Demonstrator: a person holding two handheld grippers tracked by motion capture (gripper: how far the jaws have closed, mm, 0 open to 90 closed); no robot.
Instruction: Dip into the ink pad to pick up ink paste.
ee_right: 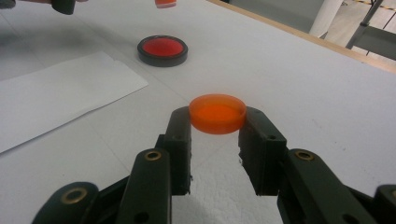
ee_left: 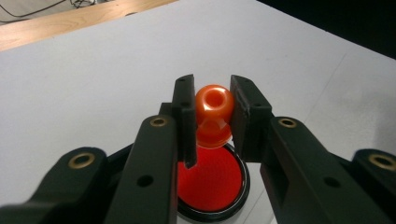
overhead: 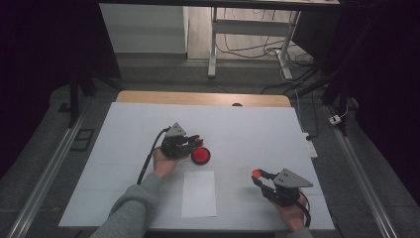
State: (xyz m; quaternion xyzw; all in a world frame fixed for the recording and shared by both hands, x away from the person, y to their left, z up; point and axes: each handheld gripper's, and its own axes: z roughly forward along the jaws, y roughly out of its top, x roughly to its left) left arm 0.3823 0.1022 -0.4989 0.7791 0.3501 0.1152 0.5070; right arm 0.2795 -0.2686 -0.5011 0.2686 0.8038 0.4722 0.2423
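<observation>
The left gripper (ee_left: 208, 109) pinched an orange knobbed stamp (ee_left: 214, 114) by its round head, the jaws pressing on both sides, and held it just above the red ink pad (ee_left: 210, 186) in its black tray on the white table (overhead: 124, 148). The right gripper (ee_right: 217, 122) gripped a shallow orange cap (ee_right: 217, 113) between its fingertips, off to the right and well apart from the pad. A white sheet of paper (overhead: 199, 193) lay between the two hands, nearer the person. The stamp appeared freshly inked or about to be; the next move likely called for carrying it over the sheet and pressing squarely down.
</observation>
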